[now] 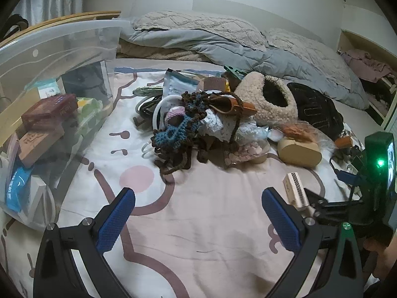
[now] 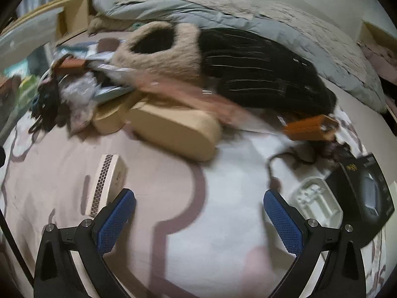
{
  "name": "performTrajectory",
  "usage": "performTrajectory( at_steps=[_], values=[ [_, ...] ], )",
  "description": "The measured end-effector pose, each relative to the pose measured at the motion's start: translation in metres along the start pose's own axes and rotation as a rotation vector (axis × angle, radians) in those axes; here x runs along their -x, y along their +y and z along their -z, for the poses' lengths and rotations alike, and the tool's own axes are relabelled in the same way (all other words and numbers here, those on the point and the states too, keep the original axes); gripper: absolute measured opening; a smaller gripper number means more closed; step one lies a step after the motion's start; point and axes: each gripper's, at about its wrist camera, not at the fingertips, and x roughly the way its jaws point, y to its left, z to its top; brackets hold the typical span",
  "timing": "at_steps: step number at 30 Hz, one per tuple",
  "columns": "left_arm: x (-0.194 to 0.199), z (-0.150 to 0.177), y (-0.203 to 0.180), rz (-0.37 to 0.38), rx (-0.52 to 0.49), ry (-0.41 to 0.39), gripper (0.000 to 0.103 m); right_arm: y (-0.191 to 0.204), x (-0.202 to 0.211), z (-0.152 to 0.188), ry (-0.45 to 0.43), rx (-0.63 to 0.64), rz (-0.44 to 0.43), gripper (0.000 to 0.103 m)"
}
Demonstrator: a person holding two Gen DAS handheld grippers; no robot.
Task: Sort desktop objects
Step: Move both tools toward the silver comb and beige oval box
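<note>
A heap of small objects lies on a pink patterned bedsheet: a brown and blue crochet piece, a fluffy beige slipper, a black garment and a tan oval case. A small cream box with a mesh side lies apart, just right of my left gripper, which is open and empty. My right gripper is open and empty over the sheet; the cream box sits at its left finger. The tan case lies ahead.
A clear plastic bin holding boxes and packets stands at the left. A white plastic insert, a black product box and an orange tag lie to the right. Grey duvet and pillows lie behind.
</note>
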Motion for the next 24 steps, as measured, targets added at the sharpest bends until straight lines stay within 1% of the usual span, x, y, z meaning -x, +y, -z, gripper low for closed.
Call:
performTrajectory(
  at_steps=[3,4,7,9,11,13,16,18,19,24],
  values=[
    [-0.002,0.001,0.000,-0.003,-0.002,0.008,0.103,0.017,0.002,0.001,-0.014,0.059,-0.054,0.103],
    [-0.003,0.001,0.001,-0.001,0.000,0.013,0.103,0.023,0.004,0.002,-0.019,0.083,-0.086,0.103],
    [-0.004,0.002,0.001,0.004,0.002,0.024,0.103,0.028,0.013,0.003,-0.041,0.106,-0.137,0.103],
    [-0.004,0.004,0.000,0.007,-0.004,0.027,0.103,0.020,0.016,0.001,-0.053,0.078,-0.134,0.103],
    [-0.005,0.006,-0.003,0.012,-0.017,0.035,0.103,0.008,0.016,-0.003,-0.055,0.023,-0.136,0.103],
    [-0.009,0.008,-0.008,0.015,-0.032,0.047,0.103,-0.008,0.012,-0.008,-0.045,-0.054,-0.153,0.103],
    [-0.013,0.012,-0.017,0.022,-0.064,0.063,0.103,-0.024,0.000,-0.017,-0.025,-0.134,-0.190,0.103],
    [-0.015,0.014,-0.022,0.024,-0.086,0.068,0.103,-0.022,-0.009,-0.022,-0.011,-0.152,-0.206,0.103],
    [-0.017,0.015,-0.025,0.027,-0.095,0.072,0.103,-0.014,-0.013,-0.028,-0.006,-0.150,-0.209,0.103],
    [-0.027,0.019,-0.036,0.035,-0.126,0.096,0.103,-0.003,-0.026,-0.036,0.011,-0.134,-0.193,0.103]
  ],
)
